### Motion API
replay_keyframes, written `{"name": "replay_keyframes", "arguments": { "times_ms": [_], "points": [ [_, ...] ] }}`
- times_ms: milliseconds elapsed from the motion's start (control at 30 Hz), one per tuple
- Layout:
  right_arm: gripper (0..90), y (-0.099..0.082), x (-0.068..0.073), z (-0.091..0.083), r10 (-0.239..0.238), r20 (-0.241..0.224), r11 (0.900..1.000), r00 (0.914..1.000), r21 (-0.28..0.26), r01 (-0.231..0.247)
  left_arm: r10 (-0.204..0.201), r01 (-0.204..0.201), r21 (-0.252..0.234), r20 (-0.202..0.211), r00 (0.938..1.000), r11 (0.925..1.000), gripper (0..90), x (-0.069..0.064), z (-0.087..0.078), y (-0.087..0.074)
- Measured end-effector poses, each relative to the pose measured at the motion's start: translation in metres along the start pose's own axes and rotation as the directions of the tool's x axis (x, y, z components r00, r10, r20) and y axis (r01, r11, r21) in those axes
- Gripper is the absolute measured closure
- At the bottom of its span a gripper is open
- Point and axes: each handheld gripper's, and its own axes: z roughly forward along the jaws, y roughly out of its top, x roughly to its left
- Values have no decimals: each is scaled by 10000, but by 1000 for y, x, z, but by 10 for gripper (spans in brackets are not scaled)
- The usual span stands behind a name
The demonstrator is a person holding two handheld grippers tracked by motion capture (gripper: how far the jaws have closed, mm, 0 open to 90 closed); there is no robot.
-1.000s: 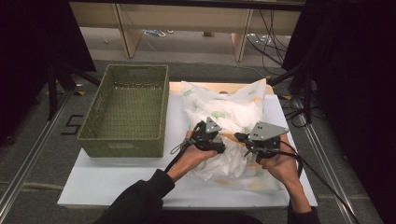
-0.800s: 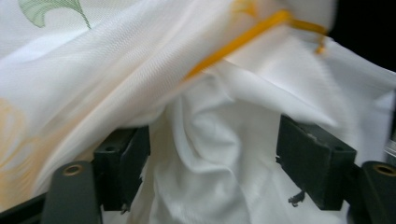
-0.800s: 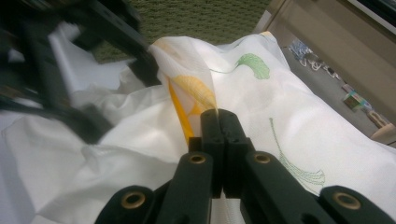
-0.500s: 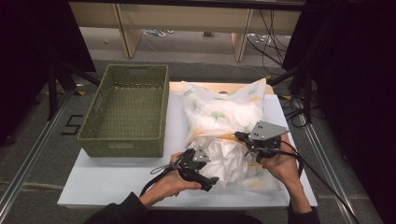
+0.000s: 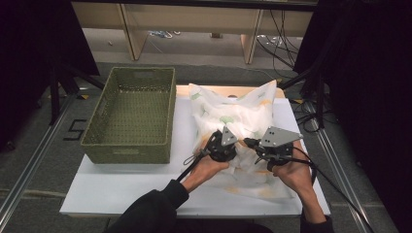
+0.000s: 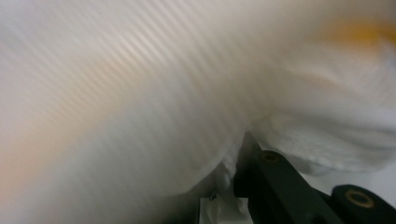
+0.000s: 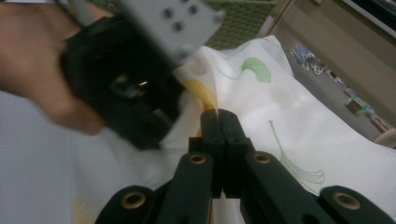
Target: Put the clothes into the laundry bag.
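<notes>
The woven basket (image 5: 130, 116) blocks the counter's (image 5: 121, 189) left side; bare counter lies open in front of it, beside the cloth (image 5: 233, 116).

left tongs (image 6: 261, 186) half buried in blurred cloth (image 6: 140, 93), jaws cut off

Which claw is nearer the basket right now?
Left. The left claw is on the cloth, just right of the basket, its jaws having just been closing on a fold. The right claw, shut on the cloth, sits farther right.
</notes>
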Motion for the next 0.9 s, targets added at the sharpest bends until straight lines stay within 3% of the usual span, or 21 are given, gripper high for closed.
{"name": "replay_keyframes", "arguments": {
  "times_ms": [67,133,200,233,333,467,567,633,700,767,867,900],
  "points": [
    [900,2,1,-1,13,-66,10000,10000,-64,-14,-331,307,-467,-497,9982,9984,838,6,6,5],
    [900,0,1,1,29,-116,10000,9999,19,-28,47,-66,-175,-1054,9944,9998,831,10,16,-1],
    [900,-4,1,6,100,-175,9998,9998,182,-97,286,-231,504,-1113,9934,9985,809,11,25,-13],
    [900,-6,1,9,101,-228,9995,9997,290,-94,220,-155,595,-1094,9938,9981,788,11,27,-18],
    [900,-10,3,18,8,-334,9985,9994,552,11,-219,252,606,-555,9982,9978,666,9,19,-23],
    [900,-10,4,21,30,-391,9980,9992,625,-6,81,-97,1058,155,9998,9943,435,5,-7,-27],
    [900,-10,5,22,23,-449,9981,9990,622,5,-261,179,1268,636,9976,9918,314,3,-31,-34],
    [900,-10,5,23,63,-404,9978,9992,656,-37,-114,-22,1634,818,9966,9866,255,1,-45,-38],
    [900,-10,5,23,85,-425,9979,9991,650,-57,242,-380,1791,789,9966,9831,227,-2,-59,-44],
    [900,-10,5,23,224,-431,9974,9988,700,-193,230,-412,1997,923,9955,9790,213,-7,-67,-49],
    [900,-10,4,23,142,-409,9978,9991,646,-116,381,-668,2556,1160,9925,9645,215,-14,-64,-59],
    [900,-10,4,23,129,-407,9979,9991,643,-103,261,-582,2579,1262,9917,9644,235,-16,-59,-62]
  ]
}}
